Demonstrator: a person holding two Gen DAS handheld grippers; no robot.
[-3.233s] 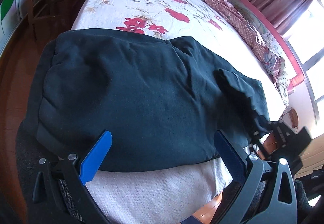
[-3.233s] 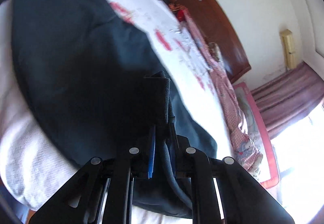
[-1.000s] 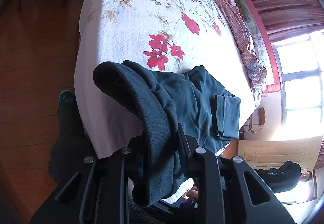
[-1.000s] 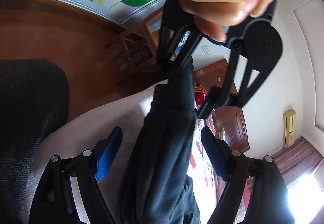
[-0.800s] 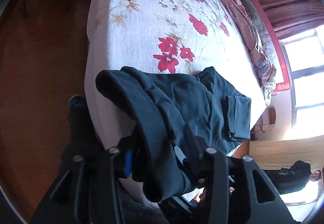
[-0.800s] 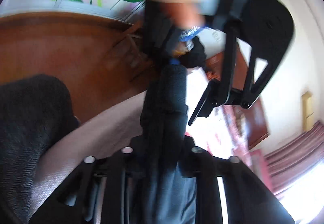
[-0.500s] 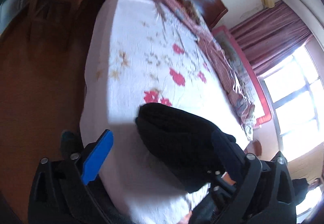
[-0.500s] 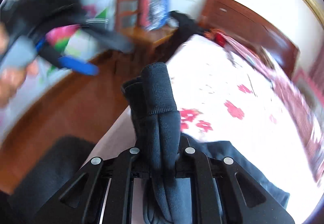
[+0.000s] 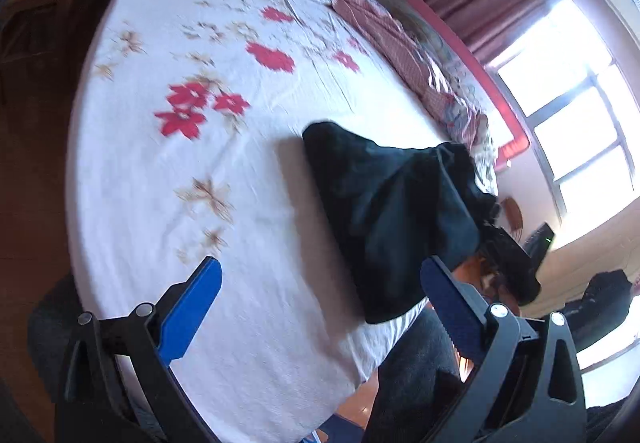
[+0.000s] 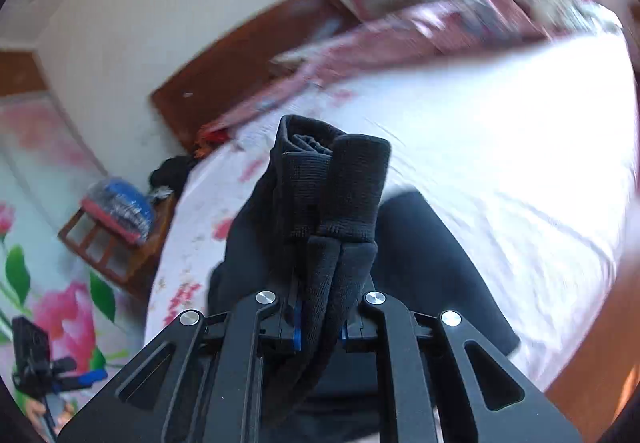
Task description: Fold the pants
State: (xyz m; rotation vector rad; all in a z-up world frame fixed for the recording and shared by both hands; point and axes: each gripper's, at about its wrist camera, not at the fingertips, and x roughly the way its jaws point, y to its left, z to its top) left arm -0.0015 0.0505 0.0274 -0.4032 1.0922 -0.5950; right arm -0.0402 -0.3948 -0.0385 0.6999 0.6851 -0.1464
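Hovering open and empty at the near left edge of the white bed with the red-flower sheet [image 9: 224, 131]: left tongs [image 9: 320, 283], blue pads spread wide, nothing between them. Lying further right, near the bed's foot corner: dark navy knit pants [image 9: 392, 211], bunched into a thick bundle, one end lifted toward the right tongs [image 10: 318, 327]. Clamped tight on the ribbed cuff or waistband layers, seen close in the right wrist view. Judged mid-fold: gathered end held up, ready to be carried across and laid onto the rest of the garment. Next move likely calling for a low, level swing over the bundle, release once edges line up, then a smoothing pass from the free left tongs. No brand, label or legible writing visible on pants or bedding.
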